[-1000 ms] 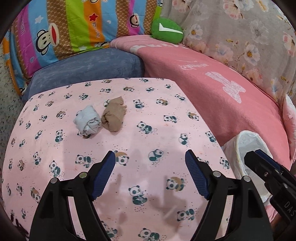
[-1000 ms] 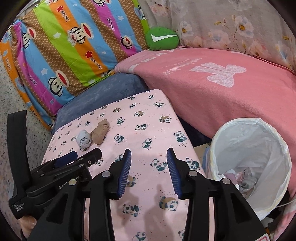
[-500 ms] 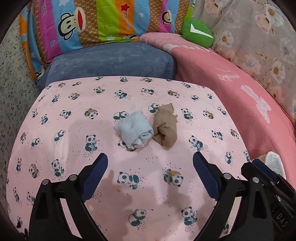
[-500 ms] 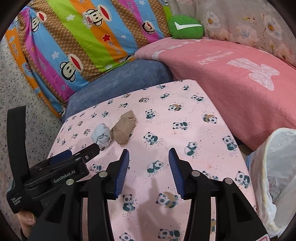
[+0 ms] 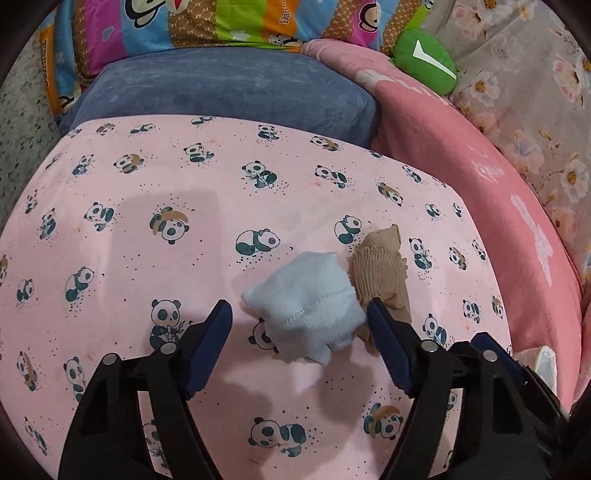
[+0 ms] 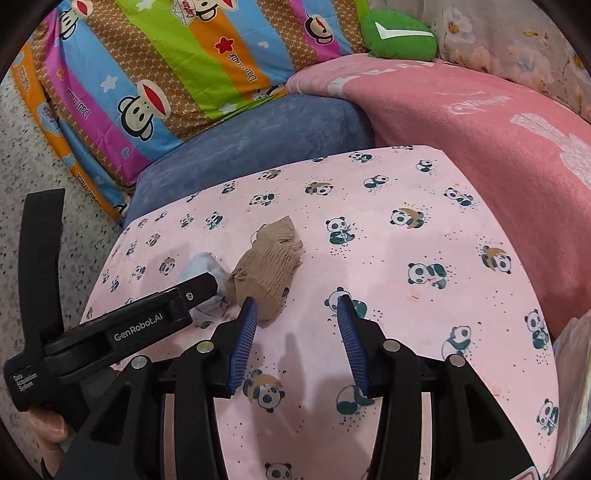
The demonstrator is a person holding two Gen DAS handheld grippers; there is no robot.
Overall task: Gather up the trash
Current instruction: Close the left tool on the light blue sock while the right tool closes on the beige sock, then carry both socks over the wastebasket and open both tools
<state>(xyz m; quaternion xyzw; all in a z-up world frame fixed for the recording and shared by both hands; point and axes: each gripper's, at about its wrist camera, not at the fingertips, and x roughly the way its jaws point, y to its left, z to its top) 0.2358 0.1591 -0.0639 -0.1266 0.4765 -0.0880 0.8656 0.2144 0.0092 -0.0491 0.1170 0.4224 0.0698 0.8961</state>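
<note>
A pink panda cloth (image 5: 184, 258) covers the table. Behind it sit a blue cushion (image 5: 221, 85), a stripy monkey pillow (image 6: 166, 66) and a green ball (image 6: 399, 35)

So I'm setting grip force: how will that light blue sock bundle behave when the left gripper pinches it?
The light blue sock bundle looks like soft knit, so it probably squashes between the open left gripper. Likely light; loosely balled, it may unroll and dangle.

bright, even | soft shadows | sharp focus | fisheye edges vignetted
</note>
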